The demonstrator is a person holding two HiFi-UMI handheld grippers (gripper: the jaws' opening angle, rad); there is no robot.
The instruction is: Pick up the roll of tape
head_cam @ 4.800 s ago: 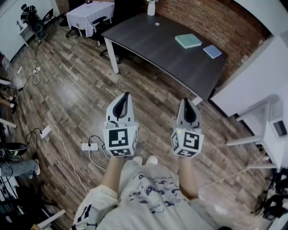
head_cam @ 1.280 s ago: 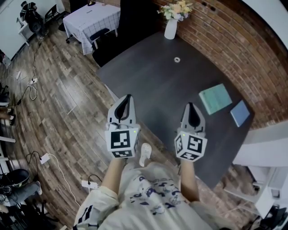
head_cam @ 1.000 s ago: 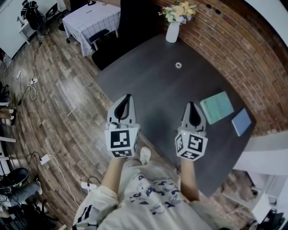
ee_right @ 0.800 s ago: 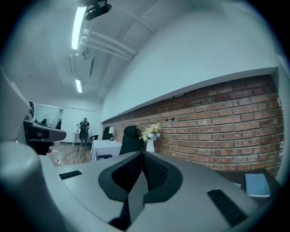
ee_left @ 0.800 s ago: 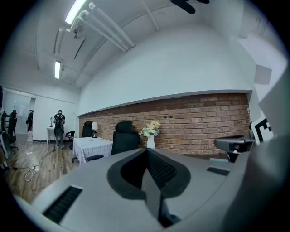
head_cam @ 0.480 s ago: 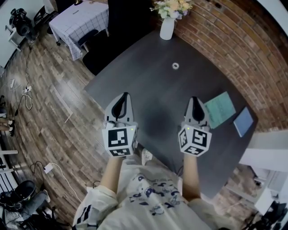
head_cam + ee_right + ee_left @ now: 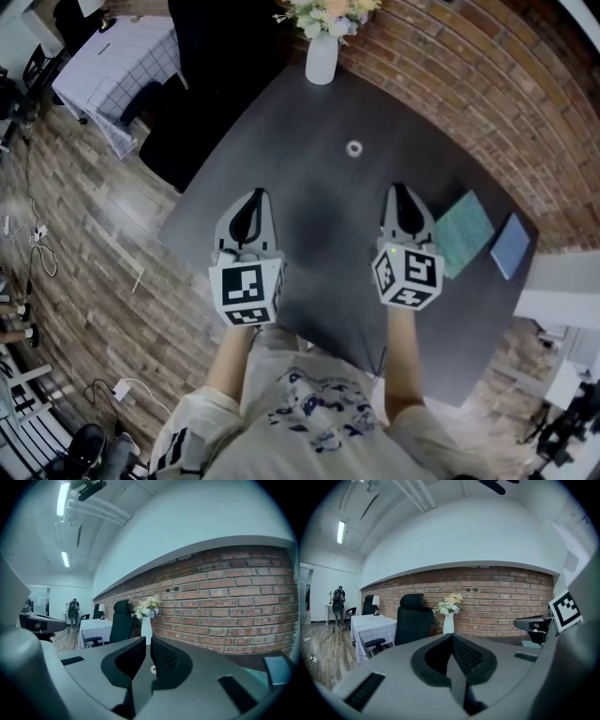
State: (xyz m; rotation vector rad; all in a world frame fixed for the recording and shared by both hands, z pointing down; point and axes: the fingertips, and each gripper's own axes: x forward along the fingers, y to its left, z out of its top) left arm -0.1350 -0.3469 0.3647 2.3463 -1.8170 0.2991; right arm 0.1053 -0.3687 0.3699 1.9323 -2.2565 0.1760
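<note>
In the head view, the left gripper and right gripper are held over the bench. The tape lies ahead, well apart from both. In the left gripper view, the jaws are seen clenched and empty. In the right gripper view, the jaws are likewise clenched and empty, with the tape seen beyond the tips.

The head view looks steeply down on the worktop, the left claw and the right claw. Each gripper view sits just behind its jaws, facing nearly level across the worktop toward the brick wall. All three share the vase.
</note>
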